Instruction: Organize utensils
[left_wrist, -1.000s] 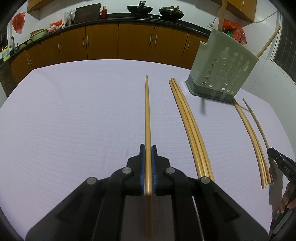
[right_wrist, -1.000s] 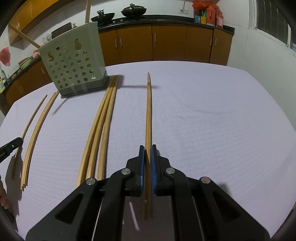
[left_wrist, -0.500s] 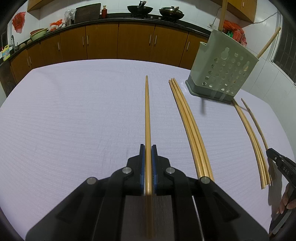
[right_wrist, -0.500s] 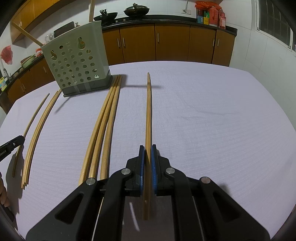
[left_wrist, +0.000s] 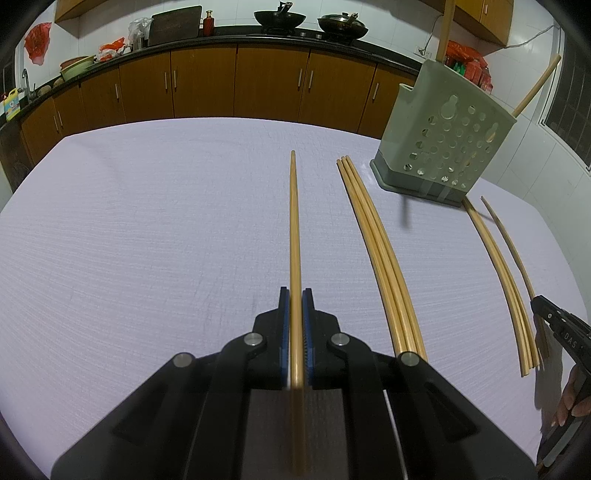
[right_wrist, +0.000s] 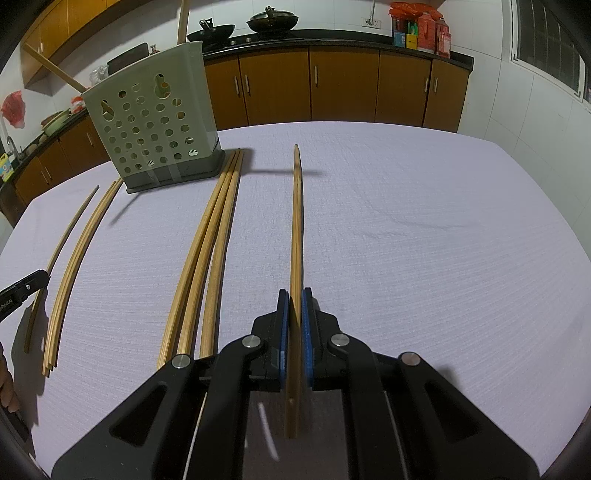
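Two wrist-camera views over a table w/ a pale lilac cloth (left_wrist: 147, 240) in a kitchen. In the left wrist view, the left gripper (left_wrist: 295, 295) has its blue-padded jaws closed tight on a single long wooden chopstick (left_wrist: 294, 229), which runs straight ahead from between the pads, its far tip over the cloth. In the right wrist view, the right gripper (right_wrist: 294, 295) is likewise clamped on its own wooden chopstick (right_wrist: 296, 221), pointing forward. Both grippers tilt downward toward the table. Between the two grippers lie loose chopsticks: a bundle of three (left_wrist: 380, 258) side by side, touching one another, nearer the left gripper in its view, & further over a second thin bundle (left_wrist: 498, 273) w/ one lone stick (left_wrist: 508, 240) just beside it. Behind them, near the table's far edge, stands a grey-green perforated utensil holder (right_wrist: 151, 125) on a darker base (two wooden sticks poke out of its top, one upright, one leaning). The three-stick bundle's far ends sit just beside the holder's base. Background: brown cabinets (left_wrist: 258, 85), dark countertop, two woks (right_wrist: 273, 20) on the stove. A person's fingers show at each view's edge.
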